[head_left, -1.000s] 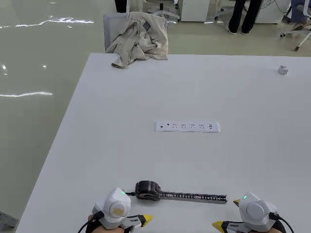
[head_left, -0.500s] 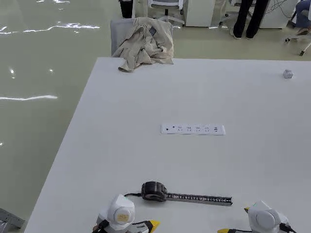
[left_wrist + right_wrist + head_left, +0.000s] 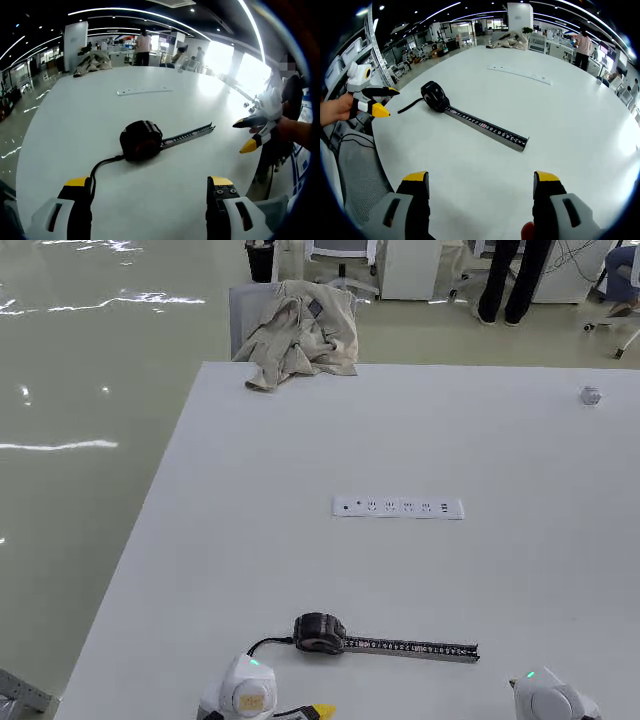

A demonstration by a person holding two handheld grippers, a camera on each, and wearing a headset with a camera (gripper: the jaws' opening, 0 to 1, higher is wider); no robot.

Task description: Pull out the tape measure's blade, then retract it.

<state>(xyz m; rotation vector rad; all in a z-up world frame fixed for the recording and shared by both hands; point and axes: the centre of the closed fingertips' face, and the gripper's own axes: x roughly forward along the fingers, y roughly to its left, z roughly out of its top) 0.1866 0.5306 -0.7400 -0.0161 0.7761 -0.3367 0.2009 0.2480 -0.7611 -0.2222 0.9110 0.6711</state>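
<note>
A black tape measure (image 3: 319, 633) lies on the white table (image 3: 300, 460) near its front edge. Its blade (image 3: 415, 648) is drawn out flat to the right, and a black cord trails from its left side. My left gripper (image 3: 148, 182) is open, a short way back from the tape measure (image 3: 141, 140), touching nothing. My right gripper (image 3: 481, 176) is open too, facing the blade (image 3: 487, 128) from the near side with a gap between. In the head view the left gripper (image 3: 262, 702) and right gripper (image 3: 553, 704) sit at the bottom edge.
A white power strip (image 3: 398, 508) lies mid-table. A beige jacket (image 3: 298, 330) is draped over a chair at the far edge. A small grey object (image 3: 590, 395) rests at the far right. People stand beyond the table.
Both grippers have drawn back toward me, away from the tape measure. The tape measure and its pulled-out blade lie as before. The head camera has shifted slightly.
</note>
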